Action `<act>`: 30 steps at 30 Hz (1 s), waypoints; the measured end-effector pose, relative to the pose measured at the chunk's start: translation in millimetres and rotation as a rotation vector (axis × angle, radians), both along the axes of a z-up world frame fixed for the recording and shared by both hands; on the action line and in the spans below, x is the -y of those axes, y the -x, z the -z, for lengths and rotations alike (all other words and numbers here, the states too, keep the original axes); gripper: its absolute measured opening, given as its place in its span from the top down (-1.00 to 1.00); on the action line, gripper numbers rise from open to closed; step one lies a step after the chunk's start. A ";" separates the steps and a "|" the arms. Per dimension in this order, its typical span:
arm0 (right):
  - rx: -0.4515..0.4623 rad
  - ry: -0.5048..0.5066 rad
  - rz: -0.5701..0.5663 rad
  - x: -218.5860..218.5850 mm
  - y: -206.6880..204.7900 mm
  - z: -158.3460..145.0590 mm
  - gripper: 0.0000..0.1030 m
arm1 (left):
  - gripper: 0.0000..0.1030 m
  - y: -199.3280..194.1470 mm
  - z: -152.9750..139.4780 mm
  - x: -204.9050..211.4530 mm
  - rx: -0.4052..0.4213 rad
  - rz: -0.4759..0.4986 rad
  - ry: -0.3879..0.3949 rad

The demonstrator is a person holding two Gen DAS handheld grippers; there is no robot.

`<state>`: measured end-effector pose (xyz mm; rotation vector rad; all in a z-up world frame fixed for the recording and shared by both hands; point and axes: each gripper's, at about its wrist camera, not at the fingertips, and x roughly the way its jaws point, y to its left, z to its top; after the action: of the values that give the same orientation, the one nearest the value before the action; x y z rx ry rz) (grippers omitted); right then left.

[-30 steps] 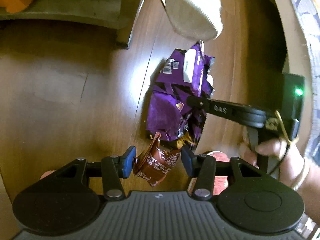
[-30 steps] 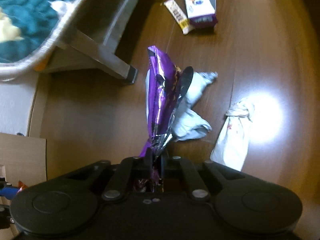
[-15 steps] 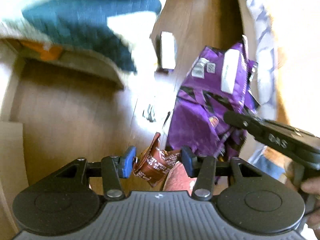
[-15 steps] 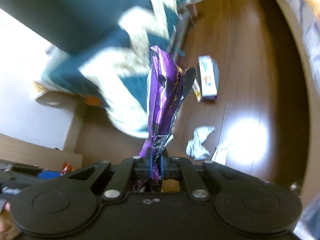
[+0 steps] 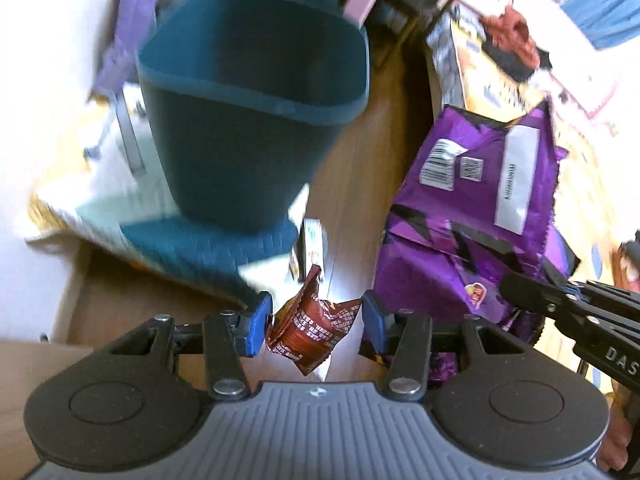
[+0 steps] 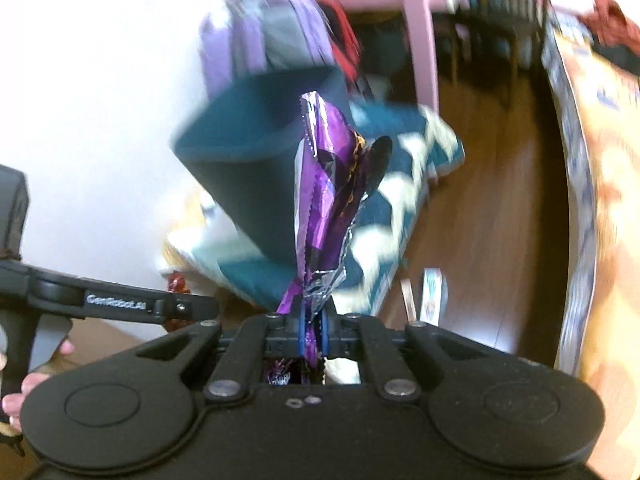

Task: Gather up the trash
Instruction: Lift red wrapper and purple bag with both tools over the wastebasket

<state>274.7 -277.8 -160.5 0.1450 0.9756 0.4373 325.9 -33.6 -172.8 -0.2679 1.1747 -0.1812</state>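
Left gripper, nearest in the left wrist view: blue pads pressed against the two sides of a crumpled brown wrapper, jaws narrowed about it, wrapper hanging between them. Just right of the wrapper, a large purple snack bag with barcode and white label showing, pinched at its lower edge by the right gripper, which enters from the right edge. Beyond the wrapper and to its upper left — a dark teal bin, open mouth tilted toward the camera, standing on a teal-and-cream patterned rug. Between bin and purple bag, a strip of wooden floor with a small white carton lying at the rug's edge.

Right wrist view: jaws almost fully closed on the purple snack bag, seen edge-on and rising straight up from the pads. Left of the bag's base, the left gripper's black arm, fingertips of a hand on its handle. Behind the bag — the bin, blurred, on the rug. Farther back, pink furniture, indistinct.
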 end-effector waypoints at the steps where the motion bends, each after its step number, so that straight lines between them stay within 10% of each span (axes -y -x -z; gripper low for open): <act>1: 0.027 0.003 -0.003 -2.3 -4.2 -12.8 0.87 | 0.06 -7.0 -11.3 -4.0 0.018 -0.005 0.003; 14: 0.300 0.009 0.004 -52.0 -103.7 -97.9 0.87 | 0.06 -118.9 -87.7 -34.7 0.192 -0.053 -0.058; 30: 0.236 0.067 0.002 -122.9 -211.2 -46.8 0.87 | 0.06 -210.7 -5.3 -53.3 0.034 -0.072 -0.178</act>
<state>486.0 -154.9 -113.7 0.0326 0.7567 0.4094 536.7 19.7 -167.5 -0.1498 1.1373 -0.0174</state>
